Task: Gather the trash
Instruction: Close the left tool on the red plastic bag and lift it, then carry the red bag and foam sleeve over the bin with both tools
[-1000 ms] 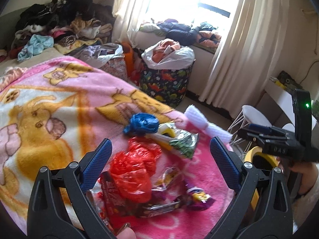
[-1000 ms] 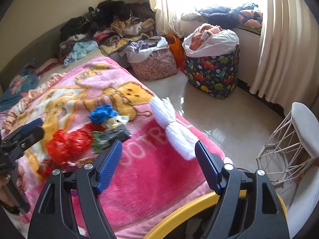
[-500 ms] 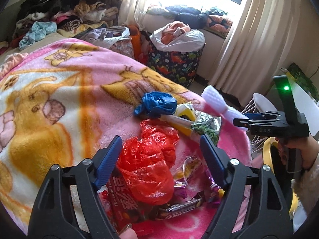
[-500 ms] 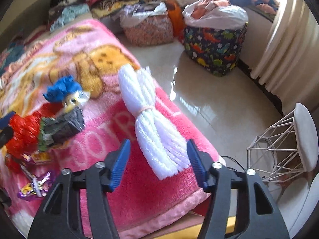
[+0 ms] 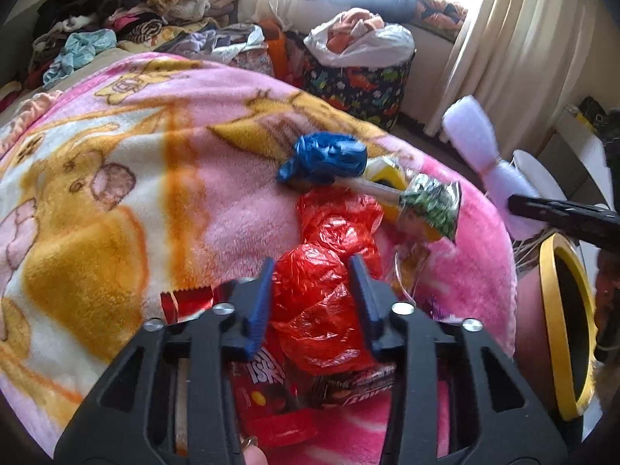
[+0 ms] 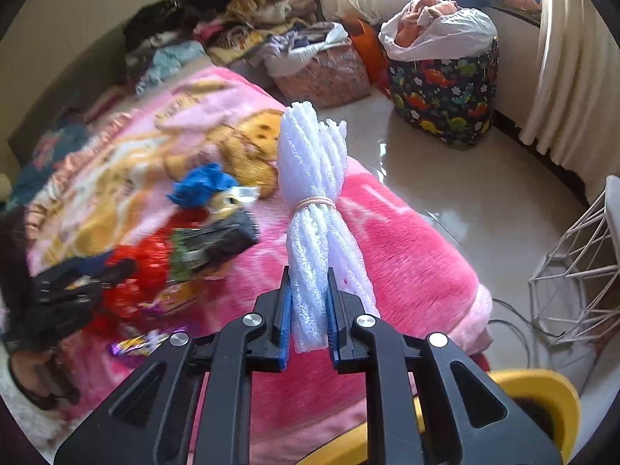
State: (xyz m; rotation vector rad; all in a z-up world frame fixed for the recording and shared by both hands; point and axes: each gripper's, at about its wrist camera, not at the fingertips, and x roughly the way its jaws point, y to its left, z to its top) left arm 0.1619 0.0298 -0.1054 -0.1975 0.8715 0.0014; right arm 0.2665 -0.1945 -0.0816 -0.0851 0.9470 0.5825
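A trash pile lies on the pink blanket [image 5: 155,155]: a red plastic bag [image 5: 321,310], a blue bag [image 5: 329,157], a green foil wrapper [image 5: 430,205] and a red candy pack [image 5: 263,387]. My left gripper [image 5: 314,271] points down at the pile. Its jaws are closing, and both pads touch the sides of the red bag. My right gripper [image 6: 309,275] is closing on the near end of a white foam bundle [image 6: 310,178] tied with a rubber band, and its pads press the foam. A yellow-rimmed bin [image 6: 534,387] stands below the bed's edge.
A dinosaur-print hamper [image 6: 441,93] stuffed with clothes stands on the tiled floor by the curtain. A white wire stool [image 6: 573,271] is beside the bin. Clothes are heaped [image 5: 135,11] along the far wall. A floral bag [image 6: 321,73] sits at the bed's far side.
Both pairs of jaws have narrowed from wide open. The left gripper sank onto the red bag. The right gripper swung over the bed's corner and clamped the white foam bundle.
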